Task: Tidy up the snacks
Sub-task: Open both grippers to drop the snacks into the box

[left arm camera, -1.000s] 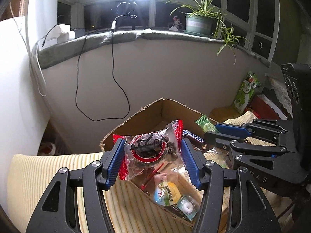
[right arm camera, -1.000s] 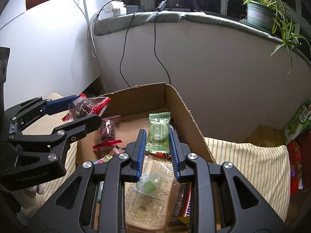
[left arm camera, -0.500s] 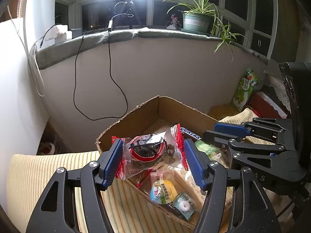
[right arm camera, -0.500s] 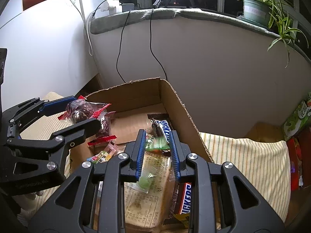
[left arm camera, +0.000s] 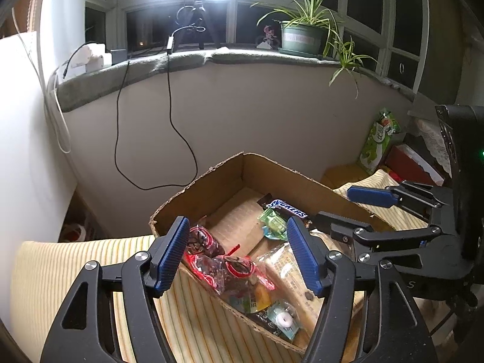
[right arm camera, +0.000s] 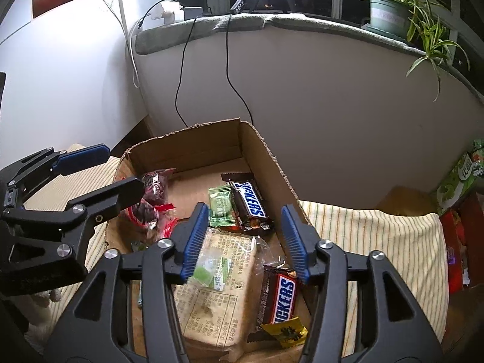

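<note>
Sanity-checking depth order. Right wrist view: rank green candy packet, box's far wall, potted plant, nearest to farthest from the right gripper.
1. Green candy packet: inside the box, just beyond the open right gripper.
2. Box's far wall: behind the snacks.
3. Potted plant: windowsill, upper right.

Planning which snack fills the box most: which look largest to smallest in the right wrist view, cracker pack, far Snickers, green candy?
1. cracker pack, though nearest the camera.
2. far Snickers.
3. green candy.

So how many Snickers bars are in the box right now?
2. One Snickers bar lies mid-box beside the green packet; the other Snickers bar lies near the front right corner. More may be hidden underneath.
</note>
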Action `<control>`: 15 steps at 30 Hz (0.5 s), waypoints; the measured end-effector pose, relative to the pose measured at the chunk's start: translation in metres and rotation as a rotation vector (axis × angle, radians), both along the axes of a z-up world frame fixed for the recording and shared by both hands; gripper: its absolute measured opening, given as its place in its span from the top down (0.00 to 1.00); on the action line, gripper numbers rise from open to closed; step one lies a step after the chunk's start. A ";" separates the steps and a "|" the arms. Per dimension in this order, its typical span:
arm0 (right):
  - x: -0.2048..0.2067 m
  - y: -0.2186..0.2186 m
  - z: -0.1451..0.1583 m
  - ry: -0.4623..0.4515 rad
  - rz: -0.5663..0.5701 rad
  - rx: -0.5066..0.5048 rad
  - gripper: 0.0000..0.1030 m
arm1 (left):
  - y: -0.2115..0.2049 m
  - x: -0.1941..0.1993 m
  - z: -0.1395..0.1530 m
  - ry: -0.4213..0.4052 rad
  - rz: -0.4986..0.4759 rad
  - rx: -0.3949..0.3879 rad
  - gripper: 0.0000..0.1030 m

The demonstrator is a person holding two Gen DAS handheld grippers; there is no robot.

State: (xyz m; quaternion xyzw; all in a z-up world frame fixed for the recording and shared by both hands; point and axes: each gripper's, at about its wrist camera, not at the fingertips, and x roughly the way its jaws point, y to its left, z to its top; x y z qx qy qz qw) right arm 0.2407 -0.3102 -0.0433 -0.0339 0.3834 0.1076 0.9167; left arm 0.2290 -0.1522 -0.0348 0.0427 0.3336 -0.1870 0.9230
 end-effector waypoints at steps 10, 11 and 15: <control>-0.019 0.000 0.007 -0.018 -0.015 0.003 0.20 | 0.007 -0.021 0.011 -0.019 0.007 -0.006 0.31; -0.022 0.000 0.009 -0.024 -0.018 0.004 0.20 | 0.008 -0.024 0.012 -0.021 0.010 -0.007 0.31; -0.032 -0.002 0.015 -0.038 -0.028 0.015 0.17 | 0.014 -0.037 0.017 -0.033 0.025 -0.016 0.30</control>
